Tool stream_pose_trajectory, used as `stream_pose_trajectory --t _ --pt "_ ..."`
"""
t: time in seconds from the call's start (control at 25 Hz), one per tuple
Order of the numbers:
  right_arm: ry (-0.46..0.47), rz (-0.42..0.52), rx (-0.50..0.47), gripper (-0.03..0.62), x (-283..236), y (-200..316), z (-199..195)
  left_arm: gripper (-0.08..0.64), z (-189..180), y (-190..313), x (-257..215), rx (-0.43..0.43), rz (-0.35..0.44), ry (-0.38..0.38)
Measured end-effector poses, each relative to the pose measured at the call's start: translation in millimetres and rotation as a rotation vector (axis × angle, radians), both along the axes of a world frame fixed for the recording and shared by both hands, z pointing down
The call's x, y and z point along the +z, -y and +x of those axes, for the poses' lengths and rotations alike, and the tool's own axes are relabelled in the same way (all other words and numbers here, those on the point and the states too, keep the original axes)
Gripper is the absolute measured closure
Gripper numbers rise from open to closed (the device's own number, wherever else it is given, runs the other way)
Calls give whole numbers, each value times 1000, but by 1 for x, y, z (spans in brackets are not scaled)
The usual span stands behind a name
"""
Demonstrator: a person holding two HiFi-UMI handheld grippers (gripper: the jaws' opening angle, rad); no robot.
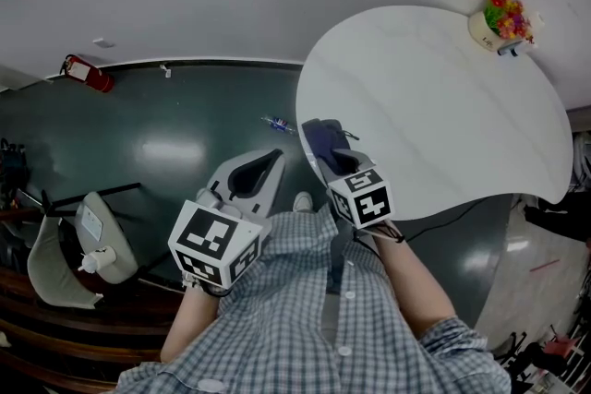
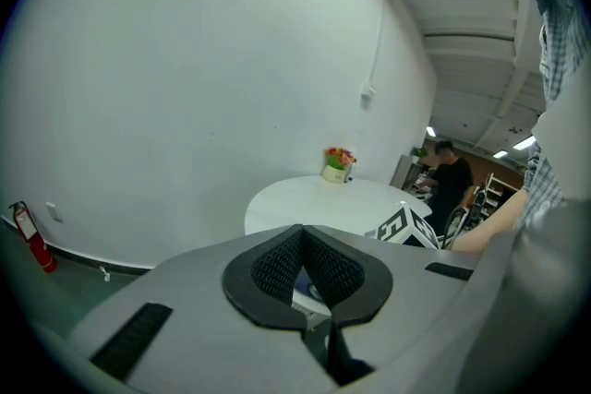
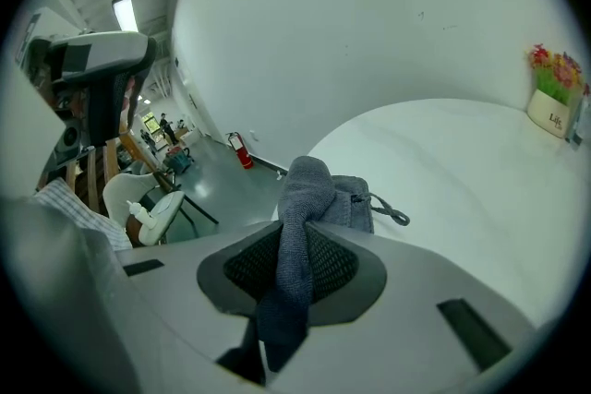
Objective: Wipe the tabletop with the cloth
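A dark blue-grey cloth (image 1: 318, 137) hangs over the near edge of the round white table (image 1: 434, 106), with my right gripper (image 1: 334, 158) shut on it. In the right gripper view the cloth (image 3: 305, 189) runs between the jaws and bunches up past the tips, its small loop lying on the tabletop (image 3: 452, 171). My left gripper (image 1: 273, 158) is shut on nothing, to the left of the table and above the dark floor. In its own view the left gripper (image 2: 302, 232) points toward the table (image 2: 323, 203), with the pads together.
A pot of flowers (image 1: 501, 20) stands at the table's far right edge. On the floor at left are a red fire extinguisher (image 1: 86, 73) by the wall and a white chair (image 1: 65, 254). A person (image 2: 451, 185) stands beyond the table.
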State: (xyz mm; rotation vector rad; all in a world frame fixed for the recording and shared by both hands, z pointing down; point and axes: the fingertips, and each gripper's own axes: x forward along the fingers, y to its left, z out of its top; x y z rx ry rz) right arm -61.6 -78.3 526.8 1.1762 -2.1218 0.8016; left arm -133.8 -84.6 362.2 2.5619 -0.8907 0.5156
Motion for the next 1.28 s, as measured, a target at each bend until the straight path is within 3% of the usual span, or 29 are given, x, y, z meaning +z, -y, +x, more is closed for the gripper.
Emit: stream_pose_trajectory --t 0.76,1.28 --pt "-51 21 166 525 0 6 145 554 68 -4 -8 -19 1 4" --pt "-29 20 356 525 0 15 269 554 111 -5 -5 -60 -14 19"
